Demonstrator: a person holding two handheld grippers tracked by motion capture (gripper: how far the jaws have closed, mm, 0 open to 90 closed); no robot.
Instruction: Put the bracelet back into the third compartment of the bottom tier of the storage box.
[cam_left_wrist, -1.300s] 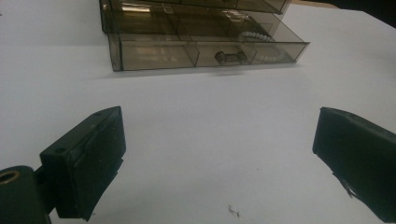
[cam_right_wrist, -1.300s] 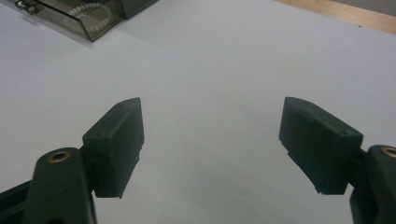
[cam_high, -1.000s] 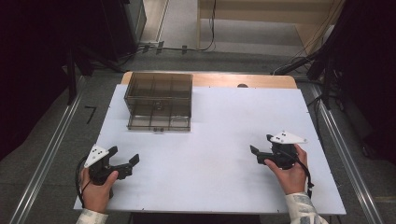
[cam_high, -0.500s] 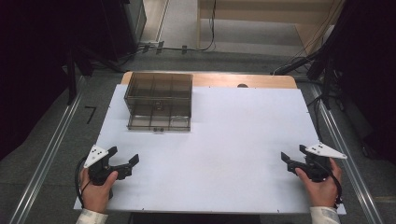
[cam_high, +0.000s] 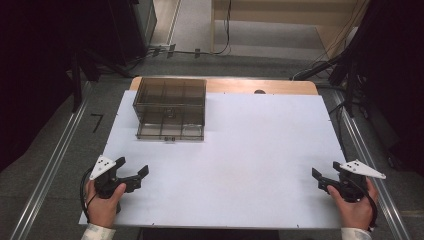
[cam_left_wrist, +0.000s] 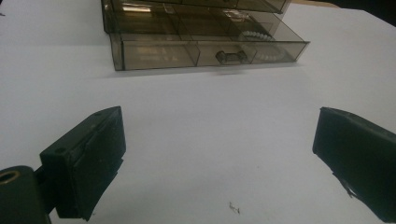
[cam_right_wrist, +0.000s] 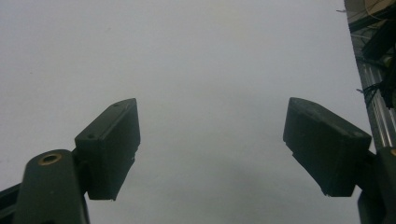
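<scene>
A smoky clear drawer box (cam_high: 170, 107) stands at the far left of the white table (cam_high: 250, 145). In the left gripper view the drawer box (cam_left_wrist: 205, 42) shows a small front handle (cam_left_wrist: 232, 57) and pale beads (cam_left_wrist: 259, 36) in a right compartment. My left gripper (cam_high: 134, 167) (cam_left_wrist: 219, 154) rests at the near left edge, aimed at the box, open and empty. At the near right corner my right gripper (cam_high: 318, 181) (cam_right_wrist: 212, 144) is open over bare white surface. Its jaws have just opened a little wider, with nothing between them.
Metal rails run along the floor at the left (cam_high: 50, 165) and right (cam_high: 362, 150) of the table. A wooden strip (cam_high: 270, 86) borders the far edge. Cables (cam_high: 225, 30) lie on the floor beyond.
My right hand has drawn back to the right, from the right-middle of the table to its near right corner. The left hand and the box have stayed put.
</scene>
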